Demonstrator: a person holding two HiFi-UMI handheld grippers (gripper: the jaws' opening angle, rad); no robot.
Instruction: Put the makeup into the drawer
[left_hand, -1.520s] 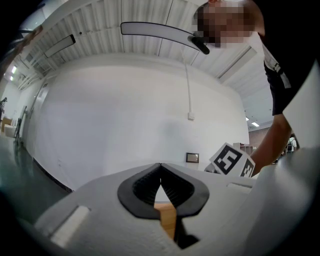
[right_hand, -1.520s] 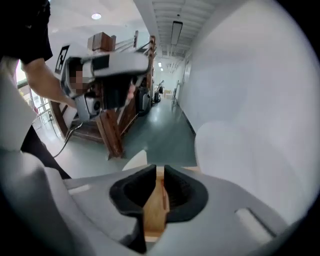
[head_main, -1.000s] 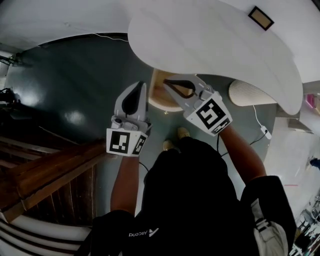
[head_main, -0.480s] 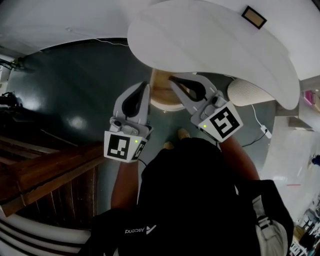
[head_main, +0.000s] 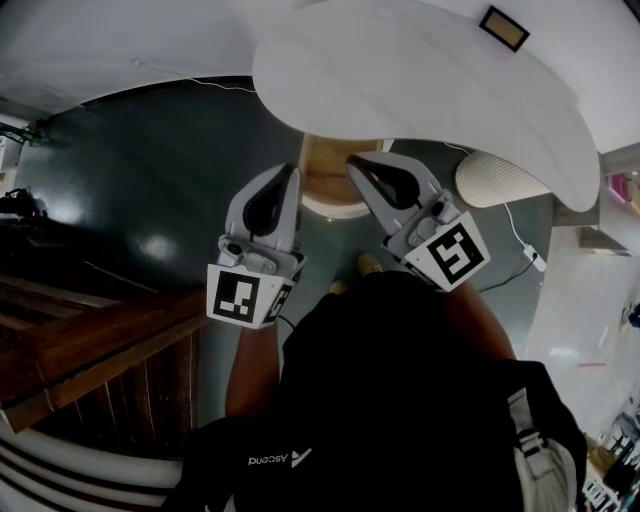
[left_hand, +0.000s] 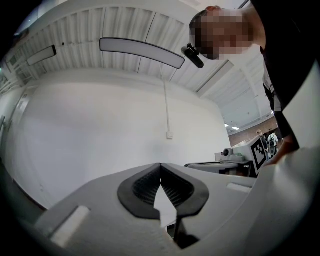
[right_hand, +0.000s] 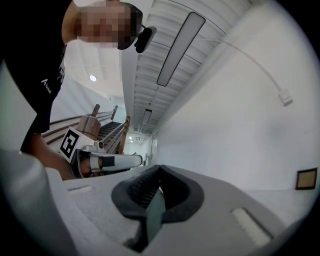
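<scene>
Left gripper (head_main: 288, 172), right gripper (head_main: 356, 163) side by side, jaws together, empty, pointing 12 o'clock toward white table (head_main: 420, 80).

Before my left gripper (head_main: 290, 170) and right gripper (head_main: 353, 161), a round wooden stool (head_main: 322, 182) stands under a white curved tabletop (head_main: 420, 80).

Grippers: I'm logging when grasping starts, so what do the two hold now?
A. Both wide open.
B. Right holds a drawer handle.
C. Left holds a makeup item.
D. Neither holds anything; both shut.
D: each gripper view shows the tips meeting with nothing between them, on the left gripper and the right gripper.
</scene>
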